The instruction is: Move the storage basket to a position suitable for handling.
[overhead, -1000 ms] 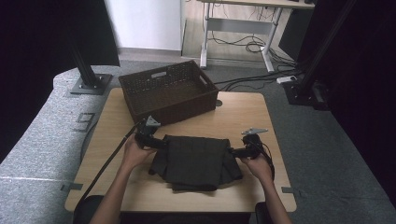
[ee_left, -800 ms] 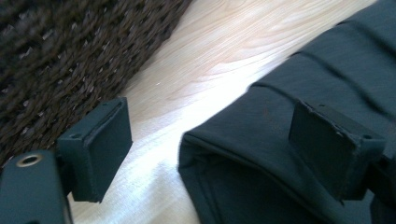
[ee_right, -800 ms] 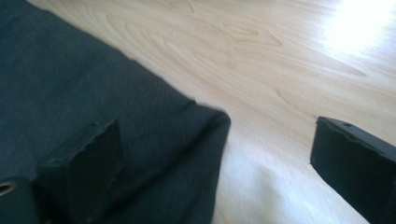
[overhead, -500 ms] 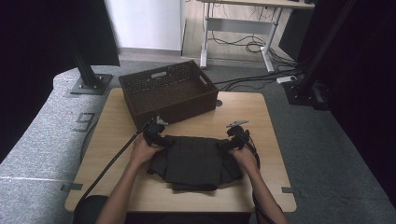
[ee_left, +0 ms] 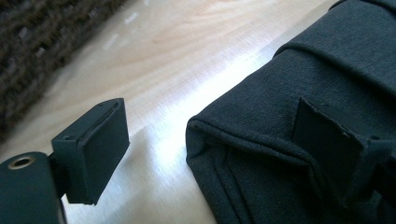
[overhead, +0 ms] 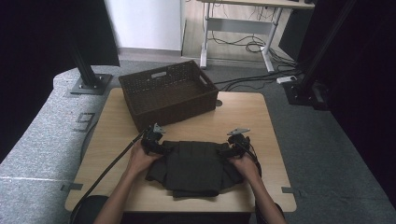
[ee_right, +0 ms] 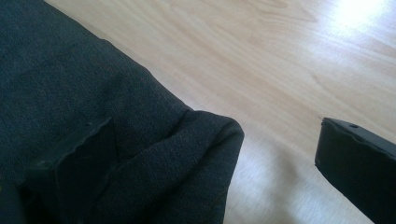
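Left hand-held gripper [overhead: 159,145] set at the far left corner of the folded dark garment [overhead: 196,165], jaws apart: one pad over bare wood, the other lying on top of the cloth, folded corner between them, not pinched. Same seen close in the left gripper view: left hand-held gripper [ee_left: 210,135] straddling the thick folded edge of the garment [ee_left: 289,121], light wood showing in the gap. Right hand-held gripper [overhead: 229,150] placed at the far right corner, mirrored, jaws wide after just opening further; in the right gripper view [ee_right: 219,154] one pad resting on the garment [ee_right: 84,93], the other clear over the wood, rounded cloth corner between, ungripped. Garment lying flat, folded into a rough rectangle, on the near middle of the tabletop [overhead: 243,116], a hand on each side. Dark woven basket [overhead: 168,93] standing at the far left of the tabletop, just beyond the left hand-held gripper, apart from the garment. No readable brand, label or writing anywhere on cloth, basket or grippers.
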The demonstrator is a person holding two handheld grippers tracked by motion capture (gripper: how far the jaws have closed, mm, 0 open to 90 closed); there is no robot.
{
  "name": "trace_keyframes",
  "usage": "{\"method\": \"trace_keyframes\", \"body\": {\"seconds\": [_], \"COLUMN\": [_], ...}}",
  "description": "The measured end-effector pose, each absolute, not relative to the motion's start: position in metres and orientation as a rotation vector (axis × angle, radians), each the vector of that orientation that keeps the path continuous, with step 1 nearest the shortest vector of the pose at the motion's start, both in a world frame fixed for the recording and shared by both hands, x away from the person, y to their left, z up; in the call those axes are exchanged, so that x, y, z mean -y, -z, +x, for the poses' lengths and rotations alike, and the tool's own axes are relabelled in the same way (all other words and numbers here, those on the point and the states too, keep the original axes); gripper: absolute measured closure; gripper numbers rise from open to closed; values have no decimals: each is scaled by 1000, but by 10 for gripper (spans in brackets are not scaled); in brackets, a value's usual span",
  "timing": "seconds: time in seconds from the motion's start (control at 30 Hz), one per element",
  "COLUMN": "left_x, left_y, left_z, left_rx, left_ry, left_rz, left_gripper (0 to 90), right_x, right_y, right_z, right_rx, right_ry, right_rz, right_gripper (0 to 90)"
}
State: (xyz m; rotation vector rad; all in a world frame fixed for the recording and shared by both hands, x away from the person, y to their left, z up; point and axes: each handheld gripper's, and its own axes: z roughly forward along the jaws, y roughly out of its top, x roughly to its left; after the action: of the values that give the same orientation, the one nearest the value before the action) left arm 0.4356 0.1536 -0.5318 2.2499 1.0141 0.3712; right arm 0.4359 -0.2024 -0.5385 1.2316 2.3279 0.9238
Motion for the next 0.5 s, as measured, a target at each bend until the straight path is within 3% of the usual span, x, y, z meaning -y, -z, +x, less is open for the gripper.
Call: {"method": "trace_keyframes", "body": {"seconds": [0.5], "left_x": [-165], "left_y": [535], "left_z": [380], "left_rx": [-943], "left_ry": [-320], "left_rz": [2245], "left_gripper": [112], "right_x": [200], "right_y": [541], "right_z": [391], "right_rx": [-2379], "right_ry": [-965], "right_rz": [1185], "right_gripper": [0]}}
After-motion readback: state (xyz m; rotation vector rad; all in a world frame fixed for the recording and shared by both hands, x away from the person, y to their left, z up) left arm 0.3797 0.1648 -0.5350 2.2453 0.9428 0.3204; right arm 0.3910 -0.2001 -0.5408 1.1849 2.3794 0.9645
